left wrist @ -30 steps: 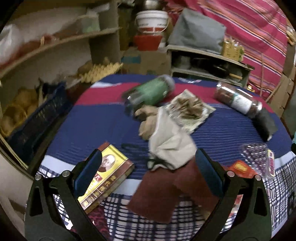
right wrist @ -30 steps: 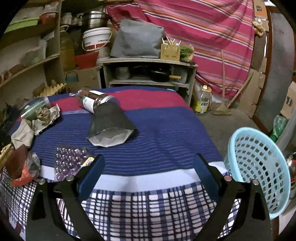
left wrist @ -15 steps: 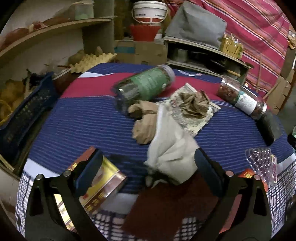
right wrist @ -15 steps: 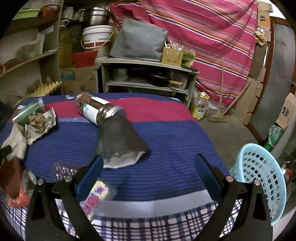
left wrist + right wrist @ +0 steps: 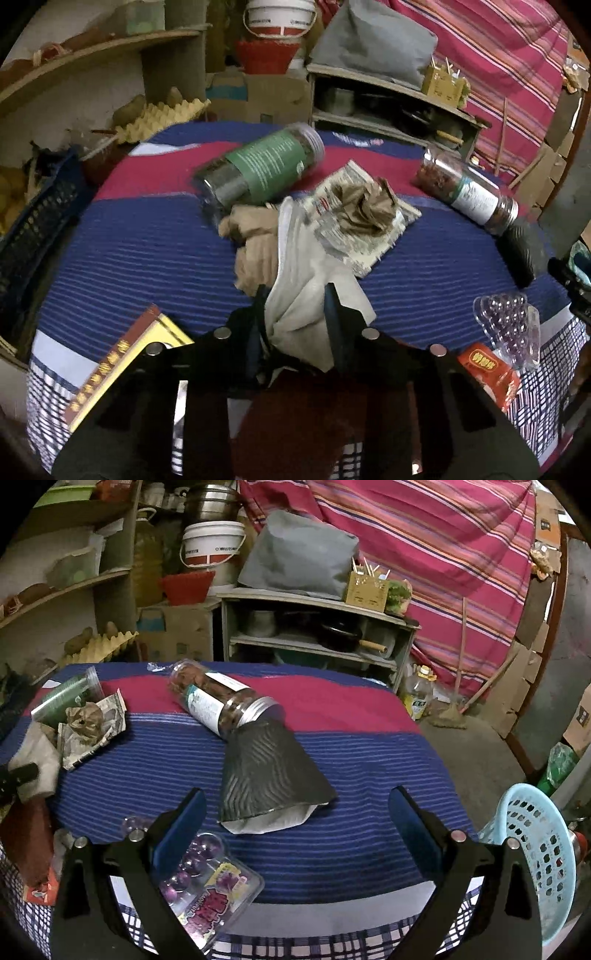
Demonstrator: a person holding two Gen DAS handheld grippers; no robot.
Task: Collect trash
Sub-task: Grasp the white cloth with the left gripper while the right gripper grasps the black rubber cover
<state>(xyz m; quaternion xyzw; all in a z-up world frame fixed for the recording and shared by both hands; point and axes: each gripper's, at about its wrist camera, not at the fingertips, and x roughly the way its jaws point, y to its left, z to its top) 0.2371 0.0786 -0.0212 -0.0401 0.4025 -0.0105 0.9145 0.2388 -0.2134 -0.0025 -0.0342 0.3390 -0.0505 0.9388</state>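
Left wrist view: the left gripper (image 5: 295,314) has just been closing, and its jaws now pinch the near end of a crumpled pale cloth (image 5: 306,295) lying on the striped table cover (image 5: 140,258). Beyond the cloth sit a wad of brown paper (image 5: 365,206) on a printed wrapper (image 5: 354,236), and a green-labelled jar (image 5: 266,170) on its side. Left of the cloth, a yellow box (image 5: 122,362) lies at the table's near edge; right of it, a clear blister tray (image 5: 509,328) and a red packet (image 5: 487,369). Bare blue cover lies left of the cloth.

Right wrist view: the right gripper (image 5: 295,823) stands wide open, holding nothing. A black pouch (image 5: 269,775) lies just beyond its fingertips, touching a white-labelled jar (image 5: 218,701). A bead tray (image 5: 207,882) lies by the left finger. A light blue basket (image 5: 535,849) stands off the table's right edge, past open cover.
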